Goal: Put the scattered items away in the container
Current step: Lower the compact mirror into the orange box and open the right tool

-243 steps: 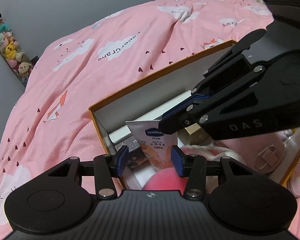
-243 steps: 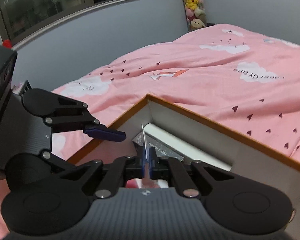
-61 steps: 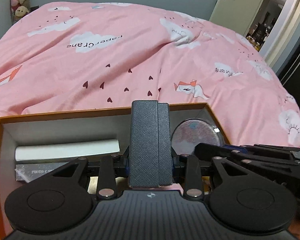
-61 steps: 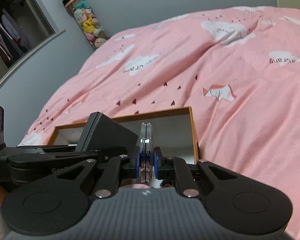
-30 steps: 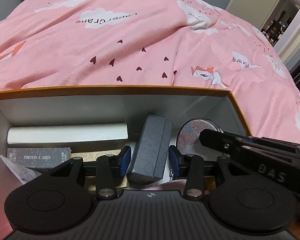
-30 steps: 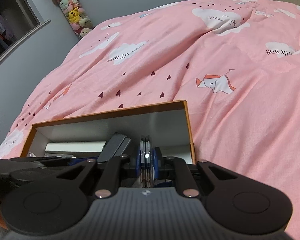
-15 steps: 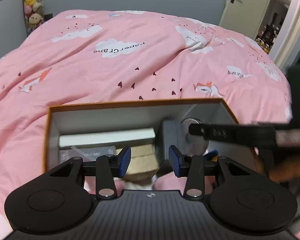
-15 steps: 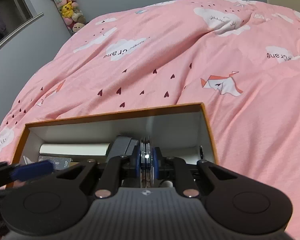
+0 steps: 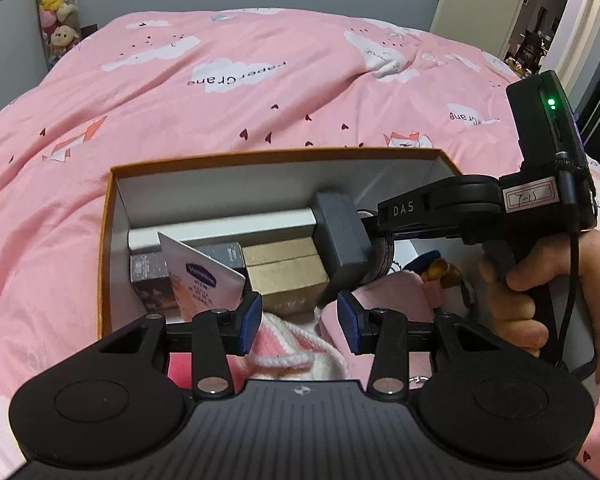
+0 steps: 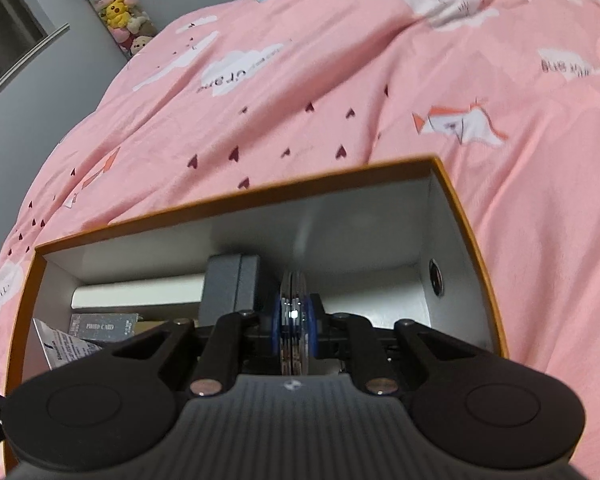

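An orange-rimmed box [image 9: 105,216] lies on the pink bed. Inside are a dark grey case [image 9: 342,236] leaning upright, a white bar [image 9: 220,228], gold boxes [image 9: 284,270], a photo card box [image 9: 150,270], a Vaseline tube [image 9: 204,280] and pink knitwear [image 9: 288,344]. My left gripper [image 9: 298,318] is open and empty above the box's near end. My right gripper [image 10: 294,316] is shut on a round compact mirror [image 10: 293,292], held edge-on inside the box [image 10: 466,216] beside the grey case [image 10: 228,288]. The right gripper's body [image 9: 440,208] reaches in from the right.
The pink duvet [image 9: 240,92] with cloud prints surrounds the box. A column of plush toys [image 9: 56,12] stands against the grey wall at the back left. An open door [image 9: 540,8] is at the back right.
My left gripper let go of the grey case and drew back from the box. My right gripper lowered the mirror deeper into the box beside the case.
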The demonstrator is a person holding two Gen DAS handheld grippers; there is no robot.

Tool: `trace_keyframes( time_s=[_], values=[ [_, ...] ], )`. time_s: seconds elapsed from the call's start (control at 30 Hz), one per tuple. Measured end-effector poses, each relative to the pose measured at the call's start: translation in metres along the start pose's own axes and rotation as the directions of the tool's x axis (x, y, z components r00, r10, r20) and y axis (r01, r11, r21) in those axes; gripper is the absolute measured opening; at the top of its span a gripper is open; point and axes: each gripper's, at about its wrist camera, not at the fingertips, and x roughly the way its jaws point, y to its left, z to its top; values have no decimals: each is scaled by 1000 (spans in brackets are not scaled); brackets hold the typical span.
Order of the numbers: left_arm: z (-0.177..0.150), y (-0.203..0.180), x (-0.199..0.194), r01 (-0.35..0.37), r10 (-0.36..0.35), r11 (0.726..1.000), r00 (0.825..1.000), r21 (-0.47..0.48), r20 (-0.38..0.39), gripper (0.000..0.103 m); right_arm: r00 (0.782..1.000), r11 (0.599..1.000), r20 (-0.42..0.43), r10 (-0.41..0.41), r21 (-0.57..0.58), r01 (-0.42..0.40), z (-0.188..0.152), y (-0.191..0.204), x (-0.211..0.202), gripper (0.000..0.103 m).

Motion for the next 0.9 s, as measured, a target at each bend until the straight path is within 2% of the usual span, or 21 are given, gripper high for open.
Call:
trace_keyframes(
  time_s=[0.13, 0.27, 0.47, 0.6, 0.73, 0.9],
  values=[
    [-3, -2, 1, 3, -3, 1000, 1000, 7, -5, 48, 1000, 1000, -9, 1, -5, -1, -1, -1, -1, 15],
    [-3, -3, -2, -11, 11, 1000, 1000, 15, -1, 48, 999, 998, 12, -35, -42, 35, 2, 0, -8, 20],
    [-4, -2, -4, -12, 12, 1000, 1000, 5, -4, 48, 999, 997, -6, -49, -65, 48, 3, -3, -14, 20],
    [-5, -1, -8, -16, 16, 1000, 1000, 10, 3, 48, 996, 990, -6, -94, -105, 92, 0, 1, -12, 16],
    [-6, 1, -11, -18, 18, 1000, 1000, 7, 8, 49, 989, 975, -2, -146, -168, 143, -3, 9, -5, 17],
    [-6, 2, -12, -22, 22, 1000, 1000, 8, 4, 49, 986, 966, 5, -168, -199, 166, -1, 10, 1, 18]
  ],
)
